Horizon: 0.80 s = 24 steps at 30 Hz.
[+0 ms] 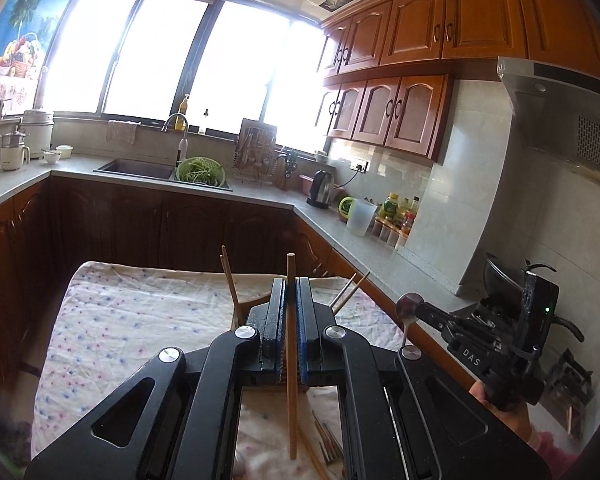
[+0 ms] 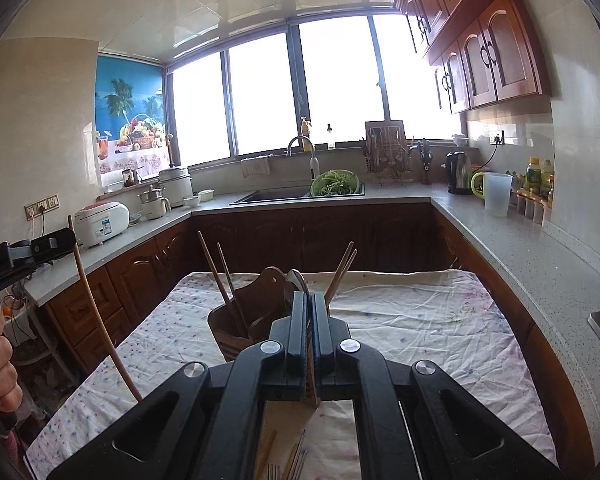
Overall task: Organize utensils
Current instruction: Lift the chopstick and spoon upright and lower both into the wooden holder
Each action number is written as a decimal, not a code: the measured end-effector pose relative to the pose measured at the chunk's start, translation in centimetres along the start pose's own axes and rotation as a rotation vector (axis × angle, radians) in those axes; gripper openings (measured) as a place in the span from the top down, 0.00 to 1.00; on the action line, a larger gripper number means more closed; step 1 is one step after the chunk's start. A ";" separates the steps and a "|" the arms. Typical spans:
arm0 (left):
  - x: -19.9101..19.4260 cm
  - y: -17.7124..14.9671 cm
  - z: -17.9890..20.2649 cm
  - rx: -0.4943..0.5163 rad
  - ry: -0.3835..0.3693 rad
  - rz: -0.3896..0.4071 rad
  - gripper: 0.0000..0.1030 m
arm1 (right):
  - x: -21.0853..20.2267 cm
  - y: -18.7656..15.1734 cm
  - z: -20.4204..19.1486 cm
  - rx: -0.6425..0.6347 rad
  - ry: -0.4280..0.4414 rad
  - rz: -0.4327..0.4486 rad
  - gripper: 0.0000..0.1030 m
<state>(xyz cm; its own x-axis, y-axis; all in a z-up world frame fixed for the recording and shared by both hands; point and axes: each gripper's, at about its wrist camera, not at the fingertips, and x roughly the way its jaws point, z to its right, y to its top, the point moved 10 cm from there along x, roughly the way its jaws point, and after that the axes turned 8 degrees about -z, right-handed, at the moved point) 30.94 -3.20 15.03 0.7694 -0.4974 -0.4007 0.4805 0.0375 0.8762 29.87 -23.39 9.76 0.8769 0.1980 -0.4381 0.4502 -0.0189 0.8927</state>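
Observation:
My left gripper (image 1: 291,280) is shut on a long wooden chopstick (image 1: 291,408) that stands upright between the pads, above the floral cloth (image 1: 140,320). From the right wrist view this gripper (image 2: 66,238) is at the far left, and its chopstick (image 2: 96,312) slants down toward the cloth (image 2: 420,320). My right gripper (image 2: 310,294) is shut on a spoon (image 2: 298,278), metal bowl upward; the left wrist view shows that gripper (image 1: 420,309) and spoon (image 1: 409,305) to the right. Just beyond the right gripper a wooden holder (image 2: 252,320) holds several chopsticks (image 2: 220,276).
Loose chopsticks and a fork (image 2: 296,460) lie on the cloth below the grippers. Grey counters (image 2: 520,256) ring the table. They carry a sink with a green colander (image 2: 335,184), a kettle (image 2: 459,172), a plastic jug (image 2: 497,194) and a rice cooker (image 2: 102,224).

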 end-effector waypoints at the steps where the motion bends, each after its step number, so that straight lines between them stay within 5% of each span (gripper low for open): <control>1: 0.1 0.3 -0.1 0.001 0.002 0.005 0.96 | 0.2 0.2 0.0 -0.002 -0.003 0.006 0.98; 24: 4.9 8.0 -3.6 -0.012 0.056 0.162 0.96 | 6.1 7.1 0.5 -0.081 -0.133 0.179 0.98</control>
<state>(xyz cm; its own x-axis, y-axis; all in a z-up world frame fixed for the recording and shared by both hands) 40.04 -2.24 19.13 0.8594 -0.4348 -0.2690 0.3529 0.1236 0.9275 38.55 -22.78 13.41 0.9583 0.0675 -0.2776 0.2757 0.0373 0.9605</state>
